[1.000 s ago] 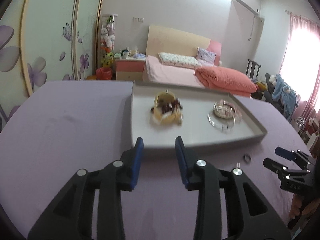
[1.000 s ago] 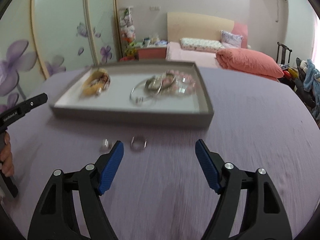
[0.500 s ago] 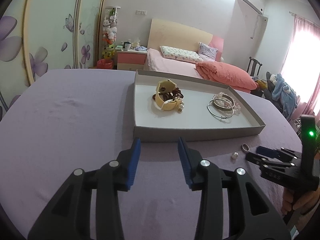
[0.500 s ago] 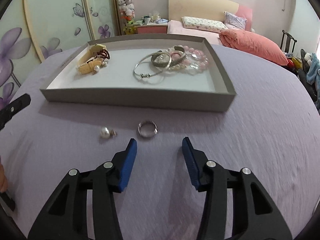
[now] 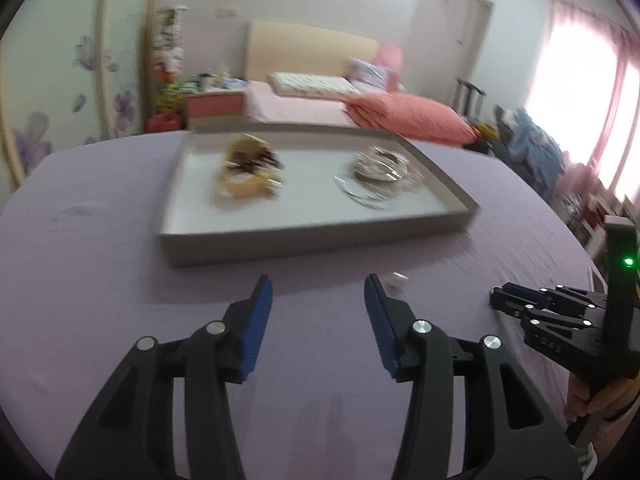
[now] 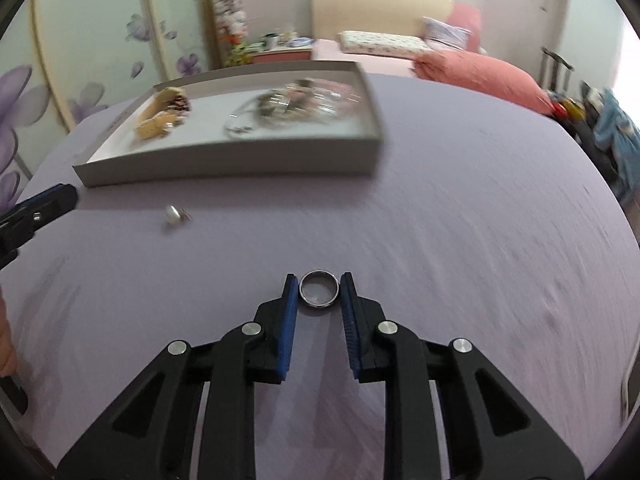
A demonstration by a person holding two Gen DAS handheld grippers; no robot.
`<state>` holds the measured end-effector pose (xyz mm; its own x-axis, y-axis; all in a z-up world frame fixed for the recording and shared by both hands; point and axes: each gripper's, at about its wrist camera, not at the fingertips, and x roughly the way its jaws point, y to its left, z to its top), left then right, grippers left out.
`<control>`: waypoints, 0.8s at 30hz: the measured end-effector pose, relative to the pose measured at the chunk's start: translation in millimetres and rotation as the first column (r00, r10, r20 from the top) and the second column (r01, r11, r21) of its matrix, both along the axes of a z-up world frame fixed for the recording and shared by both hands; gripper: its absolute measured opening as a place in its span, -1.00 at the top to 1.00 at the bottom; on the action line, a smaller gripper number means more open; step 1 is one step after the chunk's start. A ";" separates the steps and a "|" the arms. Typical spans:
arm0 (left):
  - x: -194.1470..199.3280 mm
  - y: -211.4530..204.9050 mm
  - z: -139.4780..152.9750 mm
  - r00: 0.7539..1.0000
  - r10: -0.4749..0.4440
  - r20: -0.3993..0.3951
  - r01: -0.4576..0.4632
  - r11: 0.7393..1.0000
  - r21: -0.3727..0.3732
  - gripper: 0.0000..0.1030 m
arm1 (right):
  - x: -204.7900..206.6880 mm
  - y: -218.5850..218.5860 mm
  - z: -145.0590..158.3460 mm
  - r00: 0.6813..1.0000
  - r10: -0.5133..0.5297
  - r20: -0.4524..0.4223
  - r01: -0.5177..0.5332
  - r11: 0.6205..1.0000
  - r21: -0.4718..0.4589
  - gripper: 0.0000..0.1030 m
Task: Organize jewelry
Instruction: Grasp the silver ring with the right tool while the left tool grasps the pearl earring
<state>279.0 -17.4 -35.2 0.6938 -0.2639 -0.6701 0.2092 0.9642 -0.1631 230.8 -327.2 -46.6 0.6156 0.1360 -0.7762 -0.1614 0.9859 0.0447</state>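
Note:
A silver ring (image 6: 319,288) lies on the purple tablecloth between the fingertips of my right gripper (image 6: 319,290), whose blue pads sit right at its sides; I cannot tell if they press it. A pearl earring (image 6: 174,215) lies to the left, also in the left wrist view (image 5: 398,279), just right of my open, empty left gripper (image 5: 318,296). The grey tray (image 5: 320,236) beyond holds a yellow and dark bracelet pile (image 5: 248,172) and silver bangles (image 5: 376,174). The right gripper also shows in the left wrist view (image 5: 500,300).
The round table with the purple cloth (image 6: 460,220) drops off at its edges. Behind it stand a pink bed (image 5: 360,108), a nightstand (image 5: 212,102) and flowered wardrobe doors (image 6: 100,40). The left gripper's tip (image 6: 48,200) enters at the left of the right wrist view.
My right gripper has moved forward and narrowed around the ring. My left gripper has opened wider and shifted right toward the pearl earring. The views are blurred by motion.

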 end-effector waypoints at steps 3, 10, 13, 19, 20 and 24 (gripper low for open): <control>3.7 -29.6 -9.1 0.998 -0.061 -0.032 0.062 0.998 0.022 0.05 | -19.3 -14.9 -1.4 1.000 -0.027 0.007 0.026 0.999 0.020 0.56; 24.5 -76.5 -28.0 0.991 -0.094 -0.099 0.101 0.992 0.070 0.17 | -18.1 -16.2 -1.7 0.999 -0.037 0.007 0.037 0.997 0.061 0.56; 35.0 -84.1 -33.6 0.989 -0.071 -0.126 0.081 0.994 0.079 0.31 | -16.1 -16.9 -1.8 0.999 -0.034 0.007 0.033 0.997 0.070 0.56; 43.4 -89.2 -34.7 0.991 -0.043 -0.126 0.055 0.994 0.094 0.68 | -16.2 -17.9 -1.4 0.999 -0.033 0.006 0.033 0.996 0.079 0.56; 42.3 -88.3 -34.7 0.991 -0.043 -0.126 0.055 0.994 0.089 0.69 | -15.9 -17.5 -1.5 0.999 -0.034 0.005 0.033 0.996 0.082 0.56; 35.4 -70.4 -33.8 0.991 -0.026 -0.132 0.034 0.998 0.059 0.69 | -14.9 -17.7 -0.5 0.999 -0.037 -0.001 0.037 0.994 0.105 0.56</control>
<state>314.4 -87.9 -69.0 0.5910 -0.2387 -0.7705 0.2186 0.9669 -0.1318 215.9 -345.0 -47.1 0.6226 0.1941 -0.7581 -0.1254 0.9810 0.1482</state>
